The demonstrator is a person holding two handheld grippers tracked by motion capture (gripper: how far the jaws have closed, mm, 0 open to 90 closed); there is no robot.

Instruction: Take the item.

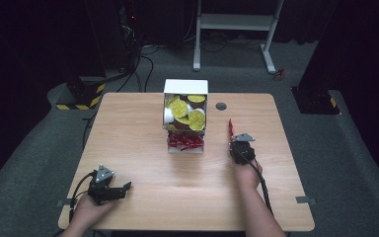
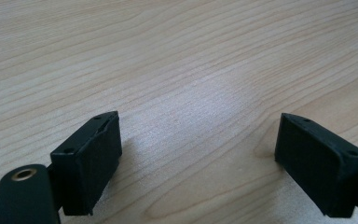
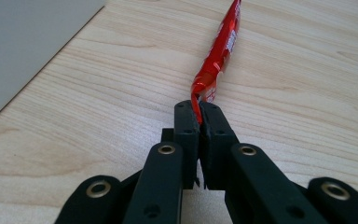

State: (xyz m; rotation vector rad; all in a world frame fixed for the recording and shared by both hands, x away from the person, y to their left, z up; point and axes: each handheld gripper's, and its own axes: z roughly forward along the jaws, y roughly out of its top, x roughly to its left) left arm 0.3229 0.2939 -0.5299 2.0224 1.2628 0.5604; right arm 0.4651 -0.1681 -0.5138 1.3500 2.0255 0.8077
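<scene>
My right tongs (image 3: 199,113) pinched the tail end of a red sachet (image 3: 220,50), its body stretched out over the tabletop (image 1: 143,123) just right of the white dispenser box (image 1: 185,87). My left tongs (image 2: 198,154) rested spread and empty near the front edge. To carry the sachet well, I judged a firm pinch and a slow, level move best, since the thin wrapper could slip.

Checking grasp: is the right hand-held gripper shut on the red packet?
Shut: right hand-held gripper pinches the red packet by its end.
</scene>
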